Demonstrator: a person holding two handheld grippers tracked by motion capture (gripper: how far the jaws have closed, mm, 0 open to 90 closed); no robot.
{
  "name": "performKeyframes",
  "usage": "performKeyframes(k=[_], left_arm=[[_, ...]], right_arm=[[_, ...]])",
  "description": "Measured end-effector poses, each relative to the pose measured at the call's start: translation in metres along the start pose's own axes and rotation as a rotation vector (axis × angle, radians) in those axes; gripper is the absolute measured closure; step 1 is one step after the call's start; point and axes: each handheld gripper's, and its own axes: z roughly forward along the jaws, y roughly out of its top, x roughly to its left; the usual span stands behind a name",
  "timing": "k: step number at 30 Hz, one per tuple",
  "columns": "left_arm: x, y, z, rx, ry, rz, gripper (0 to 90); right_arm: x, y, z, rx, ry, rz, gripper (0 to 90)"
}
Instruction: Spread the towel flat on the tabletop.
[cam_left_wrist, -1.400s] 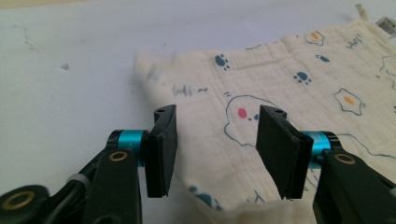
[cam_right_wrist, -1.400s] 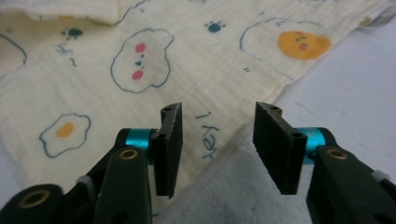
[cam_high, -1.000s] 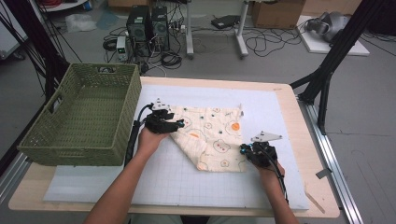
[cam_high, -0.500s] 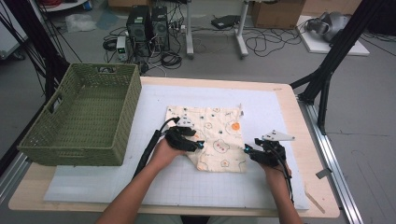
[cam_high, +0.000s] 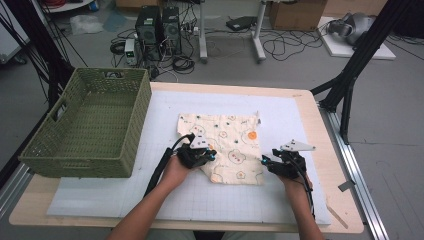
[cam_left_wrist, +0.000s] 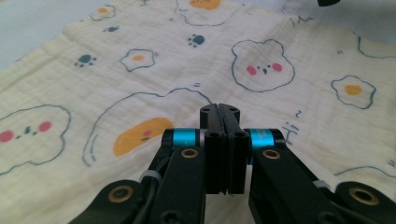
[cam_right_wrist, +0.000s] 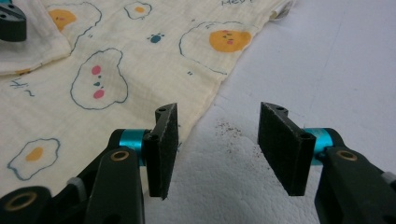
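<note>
A cream cloth (cam_high: 225, 145) printed with bears and fried eggs lies flat on the white mat (cam_high: 150, 200). My left gripper (cam_high: 209, 156) rests on the cloth's left edge and points across it. In the left gripper view its jaws (cam_left_wrist: 219, 108) are shut pad to pad over the cloth (cam_left_wrist: 140, 46), having just closed, with no fold seen between them. My right gripper (cam_high: 266, 163) sits at the cloth's lower right edge. Its jaws (cam_right_wrist: 217, 116) stand open, having just been opening, over bare mat (cam_right_wrist: 327, 70), the left pad over the cloth's (cam_right_wrist: 93, 70) edge. The left gripper's tip (cam_right_wrist: 9, 21) sits on a folded flap.
A green woven basket (cam_high: 75, 160) stands empty at the table's left, close to my left forearm. The wooden table edge (cam_high: 320, 150) runs just right of the mat. Computers, cables and a black stand crowd the floor beyond.
The left hand has moved right, and the cloth's left part has folded in, leaving it narrower. The right gripper has opened and shifted slightly right off the cloth's corner.
</note>
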Motion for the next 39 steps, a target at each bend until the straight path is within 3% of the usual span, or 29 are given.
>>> performKeyframes(k=[6,12,14,18,23,26,29,31,34,39], left_arm=[[0.006,-0.011,-0.020,-0.039,0.022,-0.046,89.5],[0.009,-0.013,-0.026,-0.051,0.037,-0.081,87.6],[0.008,-0.011,-0.023,-0.051,0.036,-0.116,68.4],[-0.001,-0.003,-0.012,-0.054,0.031,-0.125,49.5],[-0.011,0.004,0.007,0.000,0.013,-0.102,45.1],[-0.016,0.005,0.019,0.065,0.034,-0.072,45.7],[-0.021,0.005,0.025,0.081,0.050,-0.018,50.2],[-0.022,0.005,0.024,0.082,0.048,0.003,63.1],[-0.020,0.005,0.018,0.086,0.040,0.004,79.8],[-0.016,0.000,-0.003,0.039,0.063,-0.024,83.6]], right_arm=[[0.000,0.000,0.000,0.000,0.001,0.001,47.9],[0.000,0.000,0.001,-0.001,0.003,-0.002,47.8],[0.001,0.000,0.001,0.001,0.003,-0.002,47.1],[0.001,0.000,0.002,-0.001,-0.016,0.009,41.0],[0.000,0.000,0.002,-0.003,-0.024,0.003,33.5],[0.001,0.000,0.003,-0.008,-0.025,0.000,29.0],[0.000,0.000,0.002,-0.010,-0.037,0.009,24.9],[0.000,0.000,0.002,-0.011,-0.040,0.014,24.2],[0.000,0.000,0.002,-0.009,-0.037,0.014,24.2],[-0.001,-0.001,0.001,-0.007,-0.038,0.007,24.2]])
